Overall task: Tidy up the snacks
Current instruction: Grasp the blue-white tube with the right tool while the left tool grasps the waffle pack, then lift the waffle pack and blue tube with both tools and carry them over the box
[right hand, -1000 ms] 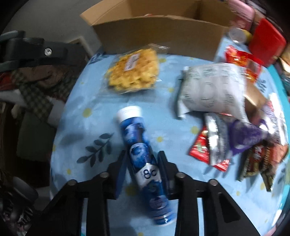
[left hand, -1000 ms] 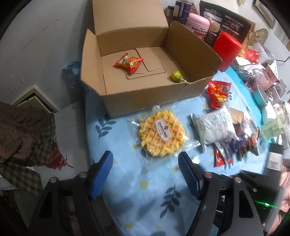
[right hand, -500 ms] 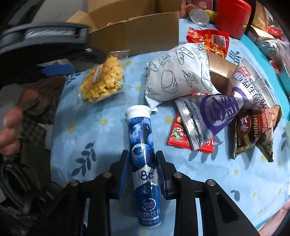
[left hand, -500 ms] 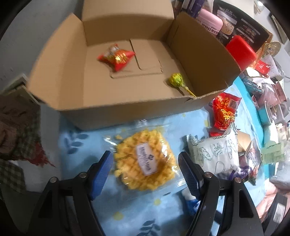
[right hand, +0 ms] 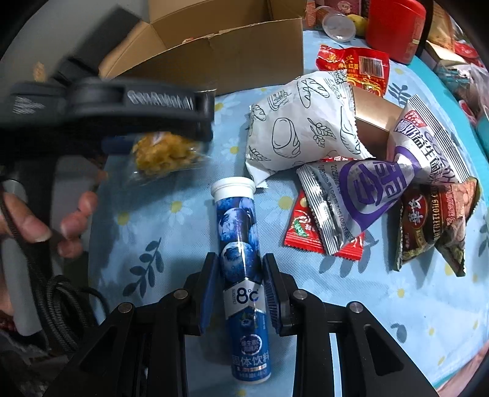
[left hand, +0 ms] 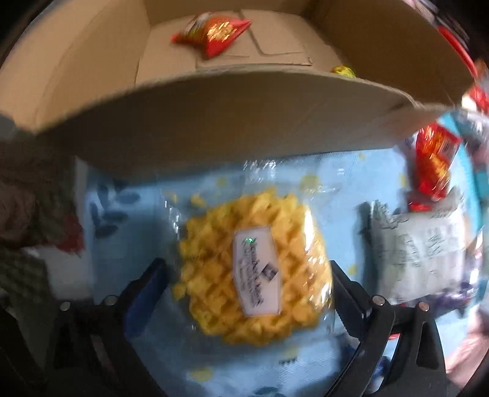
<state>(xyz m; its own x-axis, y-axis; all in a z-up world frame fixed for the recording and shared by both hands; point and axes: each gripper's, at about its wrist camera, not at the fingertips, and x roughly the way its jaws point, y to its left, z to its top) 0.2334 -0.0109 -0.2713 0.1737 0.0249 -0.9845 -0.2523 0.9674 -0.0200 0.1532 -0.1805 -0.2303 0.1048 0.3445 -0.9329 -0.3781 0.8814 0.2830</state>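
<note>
Between my left gripper's (left hand: 244, 287) two fingers lies the bagged yellow waffle (left hand: 253, 268), flat on the blue flowered tablecloth (left hand: 128, 195); my jaws have just been opening and stand wide, one blue pad (left hand: 146, 293) off each side of the waffle, not pressing it. Gripper points straight down at it. Just ahead of my fingertips is the near wall of the open cardboard box (left hand: 214, 122); inside, further ahead, a red-gold snack packet (left hand: 214, 30) on the box floor and a yellow-green wrapped candy (left hand: 343, 71) at the right corner. To the right of my left gripper: white bread-print bag (left hand: 421, 247), and ahead of that a red packet (left hand: 434, 165). View is blurred.

My right gripper (right hand: 241, 290) is clenched on the blue blueberry tablet tube (right hand: 241, 244), pads on both sides at its middle, tube lying on the cloth with its white cap (right hand: 233, 187) pointing away from me. Right of and ahead of the tube is the snack pile: white bread-print bag (right hand: 305, 122), purple-silver packet (right hand: 360, 195), small red sachet (right hand: 302, 232), dark brown packets (right hand: 434, 223), tan carton (right hand: 376, 119), red packet (right hand: 354, 67). Far ahead right a red canister (right hand: 394, 27). Ahead left my left hand (right hand: 45, 220) holds the other gripper over the waffle bag (right hand: 165, 155), beside the box (right hand: 232, 58).
</note>
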